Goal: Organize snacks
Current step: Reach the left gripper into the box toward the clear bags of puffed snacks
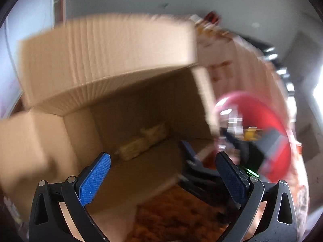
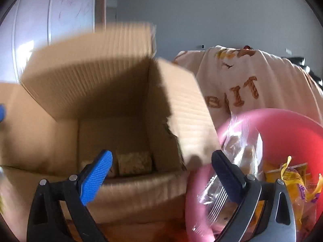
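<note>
An open cardboard box [image 1: 60,145] [image 2: 50,141] stands in front of both grippers, its flaps raised. Pale snack packets [image 1: 141,143] [image 2: 134,164] lie on its floor by the far wall. To the right is a red bowl [image 1: 278,133] [image 2: 286,133] holding clear-wrapped snacks [image 2: 236,155] and yellow packets [image 2: 292,183]. My left gripper [image 1: 163,173] is open and empty over the box's near edge. My right gripper [image 2: 161,173] is open and empty, its right finger in front of the clear wrappers; it also shows blurred by the bowl in the left wrist view.
A cream cloth with orange letters [image 2: 242,84] drapes behind the bowl. An orange-brown surface [image 1: 177,217] lies under the box. A grey wall [image 2: 201,16] and a pale door [image 2: 50,20] stand behind.
</note>
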Demonstrator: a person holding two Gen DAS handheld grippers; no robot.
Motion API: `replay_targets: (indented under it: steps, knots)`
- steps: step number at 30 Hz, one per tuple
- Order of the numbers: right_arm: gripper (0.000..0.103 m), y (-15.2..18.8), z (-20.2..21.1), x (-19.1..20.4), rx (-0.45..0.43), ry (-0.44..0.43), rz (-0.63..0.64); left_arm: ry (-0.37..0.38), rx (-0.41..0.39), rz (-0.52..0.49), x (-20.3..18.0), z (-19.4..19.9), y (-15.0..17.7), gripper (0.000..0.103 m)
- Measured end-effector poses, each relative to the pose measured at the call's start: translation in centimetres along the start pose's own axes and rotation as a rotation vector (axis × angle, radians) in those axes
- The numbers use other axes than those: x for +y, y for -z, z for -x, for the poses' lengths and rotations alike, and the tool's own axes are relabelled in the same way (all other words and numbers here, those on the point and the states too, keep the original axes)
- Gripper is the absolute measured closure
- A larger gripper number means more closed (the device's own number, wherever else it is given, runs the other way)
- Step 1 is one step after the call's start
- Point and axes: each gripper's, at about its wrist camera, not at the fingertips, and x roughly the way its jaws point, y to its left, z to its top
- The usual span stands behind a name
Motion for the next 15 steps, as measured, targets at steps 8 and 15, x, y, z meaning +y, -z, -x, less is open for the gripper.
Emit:
replay_targets:
  steps: [8, 15]
  knots:
    - [0.005, 1.3, 1.6, 0.1, 0.012, -0.005, 0.016, -0.093, 0.182, 0.079, 1.5, -9.0, -0.3, 0.0]
    - [0.005, 1.3, 1.7, 0.3, 0.0, -0.001, 0.023, -0.028, 0.372, 0.274, 4.1, -15.1, -0.6, 0.001]
